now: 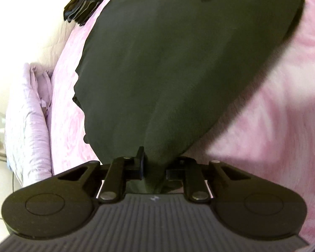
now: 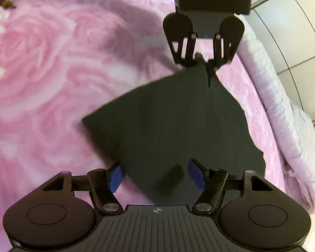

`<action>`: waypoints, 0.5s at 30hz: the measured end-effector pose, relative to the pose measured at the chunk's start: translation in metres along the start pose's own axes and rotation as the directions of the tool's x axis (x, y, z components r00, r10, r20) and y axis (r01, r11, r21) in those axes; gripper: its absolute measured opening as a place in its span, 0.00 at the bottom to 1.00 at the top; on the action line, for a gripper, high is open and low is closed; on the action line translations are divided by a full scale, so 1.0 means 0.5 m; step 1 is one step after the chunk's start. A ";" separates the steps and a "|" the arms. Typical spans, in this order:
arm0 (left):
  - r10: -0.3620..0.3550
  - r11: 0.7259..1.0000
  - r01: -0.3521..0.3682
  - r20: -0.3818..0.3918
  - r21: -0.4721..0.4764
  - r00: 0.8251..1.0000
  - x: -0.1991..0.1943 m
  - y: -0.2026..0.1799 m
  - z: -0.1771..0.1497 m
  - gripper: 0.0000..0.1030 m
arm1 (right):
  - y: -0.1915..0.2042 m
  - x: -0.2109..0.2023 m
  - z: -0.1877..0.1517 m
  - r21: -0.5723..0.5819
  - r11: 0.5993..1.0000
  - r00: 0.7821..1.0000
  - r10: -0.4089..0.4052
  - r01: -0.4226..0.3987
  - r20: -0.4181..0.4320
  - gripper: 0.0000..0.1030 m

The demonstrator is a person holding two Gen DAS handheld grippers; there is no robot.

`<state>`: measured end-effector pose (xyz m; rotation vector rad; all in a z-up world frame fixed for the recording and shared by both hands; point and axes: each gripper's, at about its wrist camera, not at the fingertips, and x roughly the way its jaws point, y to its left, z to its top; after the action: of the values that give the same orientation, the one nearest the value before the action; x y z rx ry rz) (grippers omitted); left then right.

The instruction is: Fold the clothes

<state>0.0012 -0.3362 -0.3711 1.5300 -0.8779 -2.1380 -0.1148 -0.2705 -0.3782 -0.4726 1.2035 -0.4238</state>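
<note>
A dark cloth [image 1: 161, 67] is being held up over a pink flowered bedspread [image 2: 52, 63], with part of it lying on the bed. One corner of the cloth is being pinched in the left gripper [image 1: 154, 168], whose fingers are closed together on the fabric, which is bunching between them. From that corner the cloth is being stretched away toward the right gripper [image 2: 155, 176], so its long axis is running from one gripper to the other. The right gripper's blue pads [image 2: 196, 175] are being held apart, with the near corner of the cloth lying between and just under them; whether the fabric is being touched cannot be told. The right gripper is therefore judged the nearer to the free corner, and its fingers are likely needing to be closed there before a fold is made. A pile of dark clothes [image 1: 86, 0] is lying well apart at the bed's edge.
</note>
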 end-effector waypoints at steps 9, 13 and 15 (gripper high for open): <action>-0.033 0.999 0.033 0.006 -0.019 0.999 -0.040 0.015 -0.009 0.11 | -0.072 -0.010 0.046 0.140 0.965 0.975 0.217 -0.222 0.046 0.07; -0.054 0.998 0.054 -0.007 -0.027 0.999 -0.082 0.036 -0.006 0.11 | -0.103 -0.068 0.068 0.179 0.942 0.957 0.269 -0.285 0.104 0.05; -0.106 0.994 0.105 -0.030 -0.023 0.994 -0.121 0.037 -0.008 0.11 | -0.101 -0.108 0.085 0.188 0.929 0.945 0.294 -0.317 0.141 0.05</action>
<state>0.0245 -0.3134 -0.3165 1.6285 -0.7769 -2.1828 -0.0937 -0.2777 -0.2959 -0.1201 1.0885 -0.2469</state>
